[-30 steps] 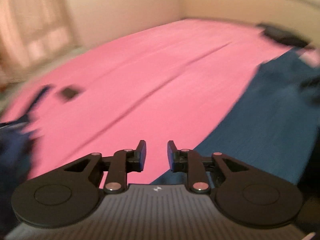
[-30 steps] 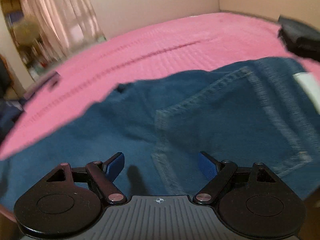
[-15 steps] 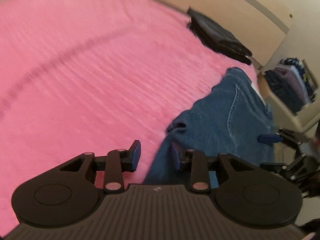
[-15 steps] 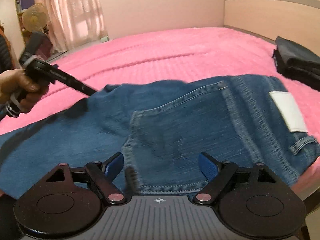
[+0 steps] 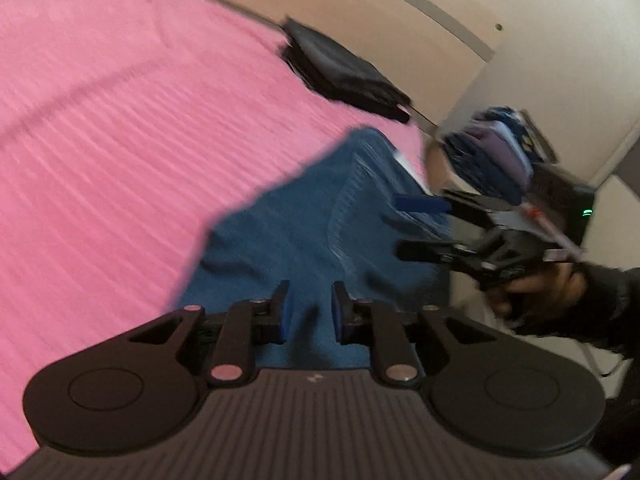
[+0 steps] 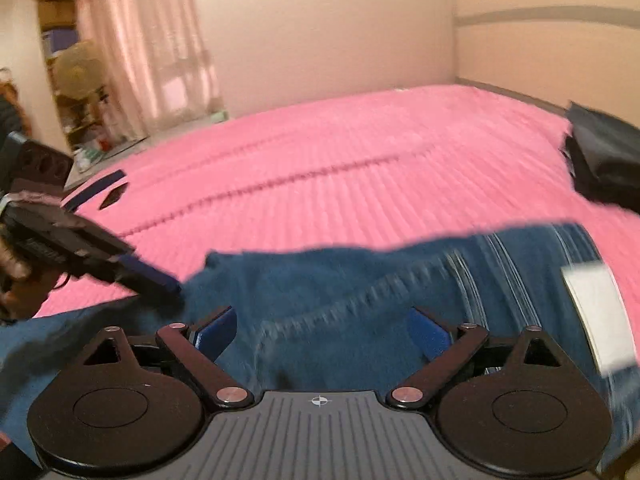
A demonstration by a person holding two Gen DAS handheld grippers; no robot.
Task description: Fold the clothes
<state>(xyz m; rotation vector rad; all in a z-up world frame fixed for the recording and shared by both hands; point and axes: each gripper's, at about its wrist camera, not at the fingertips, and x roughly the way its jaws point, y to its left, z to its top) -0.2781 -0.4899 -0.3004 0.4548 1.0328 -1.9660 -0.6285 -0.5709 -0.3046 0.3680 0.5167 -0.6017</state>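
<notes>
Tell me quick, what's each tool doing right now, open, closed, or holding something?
Left tool: open, a narrow gap, empty, over the blue jeans.
Right tool: open wide, empty, above the jeans.

One pair of blue jeans (image 6: pixel 360 292), one folded black garment (image 5: pixel 344 72), one pink bed cover (image 6: pixel 360 168), two grippers

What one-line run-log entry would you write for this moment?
task: fold clothes | jeans flat on pink bed | left claw open over jeans | right claw open over jeans | nothing gripped
</notes>
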